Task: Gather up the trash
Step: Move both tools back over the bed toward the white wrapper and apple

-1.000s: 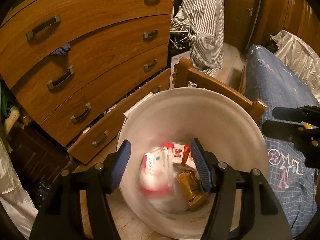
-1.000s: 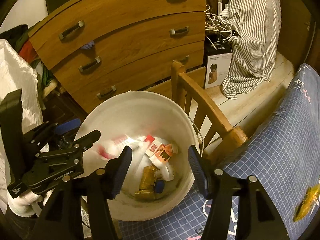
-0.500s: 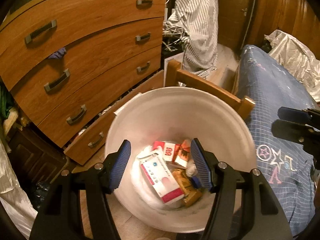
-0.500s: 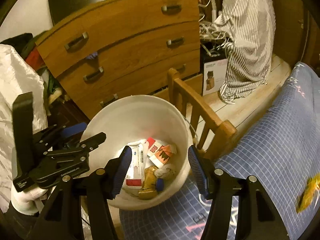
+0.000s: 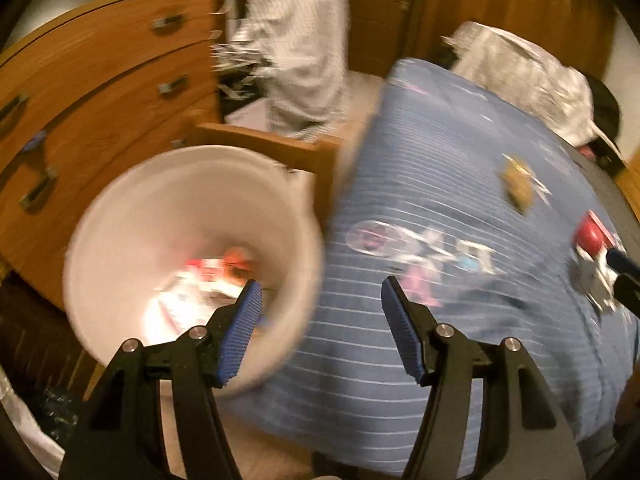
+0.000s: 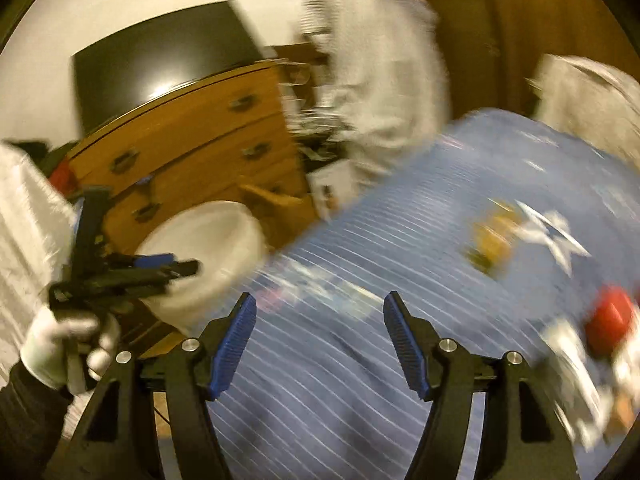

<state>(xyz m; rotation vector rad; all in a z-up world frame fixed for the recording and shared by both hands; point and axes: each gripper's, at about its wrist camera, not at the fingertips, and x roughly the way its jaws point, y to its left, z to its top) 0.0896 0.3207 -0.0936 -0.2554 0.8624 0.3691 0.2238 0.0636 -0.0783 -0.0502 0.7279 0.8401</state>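
Both views are motion-blurred. A white bucket (image 5: 120, 216) with wrappers and cartons inside (image 5: 212, 276) stands beside the blue bed; it also shows in the right wrist view (image 6: 208, 236). My left gripper (image 5: 320, 304) is open and empty, over the bucket's right rim and the bedspread. My right gripper (image 6: 318, 316) is open and empty above the blue bedspread (image 6: 360, 380). On the bed lie a yellow-brown wrapper (image 5: 518, 186) (image 6: 490, 246) and a red-and-white piece of trash (image 5: 592, 256) (image 6: 604, 332).
A wooden chest of drawers (image 5: 100, 92) stands behind the bucket, with a wooden chair back (image 5: 264, 146) between bucket and bed. Striped cloth (image 5: 296, 40) hangs at the back. A crumpled pale sheet (image 5: 528, 68) lies at the bed's far end.
Both grippers have swung right, away from above the bucket toward the bed. The bucket has slid to the left of both views; the trash on the bed has come into sight.
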